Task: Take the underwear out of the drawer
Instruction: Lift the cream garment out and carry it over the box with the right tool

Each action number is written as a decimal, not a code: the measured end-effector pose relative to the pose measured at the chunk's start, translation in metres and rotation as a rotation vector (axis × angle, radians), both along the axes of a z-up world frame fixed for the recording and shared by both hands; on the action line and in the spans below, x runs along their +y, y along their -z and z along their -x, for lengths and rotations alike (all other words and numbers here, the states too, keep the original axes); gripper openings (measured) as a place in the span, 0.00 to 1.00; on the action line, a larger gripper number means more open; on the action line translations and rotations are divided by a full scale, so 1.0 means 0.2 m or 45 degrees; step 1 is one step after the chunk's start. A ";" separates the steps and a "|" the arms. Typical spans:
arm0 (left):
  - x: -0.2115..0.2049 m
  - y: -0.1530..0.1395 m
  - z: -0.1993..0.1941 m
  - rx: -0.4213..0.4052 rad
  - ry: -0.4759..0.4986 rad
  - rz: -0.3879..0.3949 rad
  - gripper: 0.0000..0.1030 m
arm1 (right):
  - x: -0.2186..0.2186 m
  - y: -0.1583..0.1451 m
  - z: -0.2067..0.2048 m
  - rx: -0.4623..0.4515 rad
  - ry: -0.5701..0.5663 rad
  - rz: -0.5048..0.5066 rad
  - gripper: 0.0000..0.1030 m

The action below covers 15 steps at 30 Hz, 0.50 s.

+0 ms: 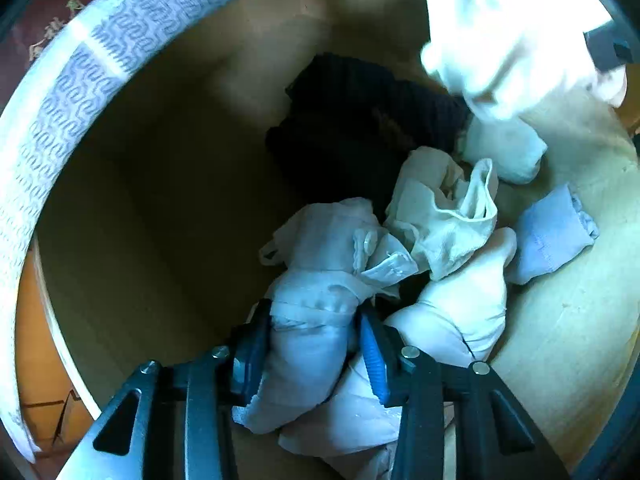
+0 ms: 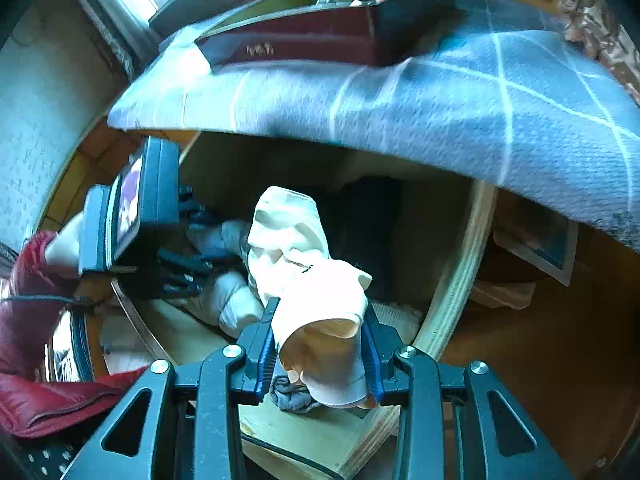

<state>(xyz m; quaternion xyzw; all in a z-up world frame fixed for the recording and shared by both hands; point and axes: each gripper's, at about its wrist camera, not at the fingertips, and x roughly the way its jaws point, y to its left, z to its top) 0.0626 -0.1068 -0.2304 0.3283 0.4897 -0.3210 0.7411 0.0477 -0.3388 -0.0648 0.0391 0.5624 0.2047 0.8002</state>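
Inside the wooden drawer (image 1: 560, 320), the left gripper (image 1: 316, 344) clamps a pale blue garment (image 1: 316, 280) at 6 o'clock; the right gripper (image 2: 320, 344) grasps a cream garment (image 2: 304, 280), lifted above the drawer. A black garment (image 1: 360, 128) lies beyond, at 12 o'clock.

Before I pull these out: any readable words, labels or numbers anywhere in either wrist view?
None readable.
Dark red box: a small gold mark on its front edge, too blurred to read.
Screen on the left gripper's back: glowing, nothing legible.
Pale garments in the drawer: no legible tags.
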 end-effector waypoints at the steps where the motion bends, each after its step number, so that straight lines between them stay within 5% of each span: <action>1: 0.00 0.00 0.01 -0.005 0.001 -0.007 0.39 | -0.02 -0.03 0.00 -0.011 0.010 -0.016 0.36; 8: 0.01 -0.01 0.02 0.001 -0.005 -0.002 0.39 | -0.14 -0.29 -0.05 -0.107 0.090 -0.161 0.36; 15: 0.02 -0.03 0.00 0.001 0.000 0.001 0.39 | -0.17 -0.60 -0.31 -0.238 0.153 -0.180 0.36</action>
